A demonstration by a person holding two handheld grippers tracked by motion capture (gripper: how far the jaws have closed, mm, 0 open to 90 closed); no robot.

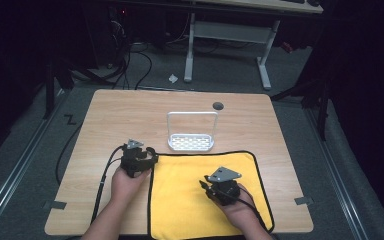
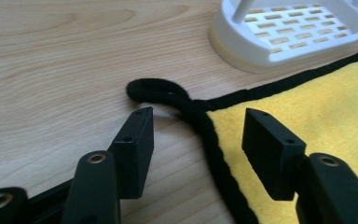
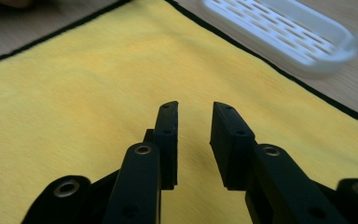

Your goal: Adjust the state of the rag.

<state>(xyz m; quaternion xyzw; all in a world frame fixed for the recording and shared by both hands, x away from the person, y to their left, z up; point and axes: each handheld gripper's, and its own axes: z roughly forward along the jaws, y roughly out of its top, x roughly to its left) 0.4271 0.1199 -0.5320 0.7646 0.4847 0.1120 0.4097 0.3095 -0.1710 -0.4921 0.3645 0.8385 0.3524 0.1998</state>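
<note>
The left tool (image 2: 198,135) stands released, its two pads spread wide with nothing pressed between them, and it straddles the near-left corner region of the yellow cloth (image 1: 205,195): in the left gripper view one pad sits over bare tabletop (image 2: 51,60), the other over the yellow pile, and the cloth's black hem (image 2: 214,149) runs up between them. Just ahead of the pads lies the hanging loop (image 2: 158,91), curling off the cloth's corner onto the wood. The white soap dish (image 2: 289,32) sits beyond that corner, close to the cloth's far edge. The right tool (image 3: 195,116), jaws parted narrowly and empty, hovers over the cloth's middle, well apart from any hem. So the left tool is the nearer one to a graspable corner.
</note>
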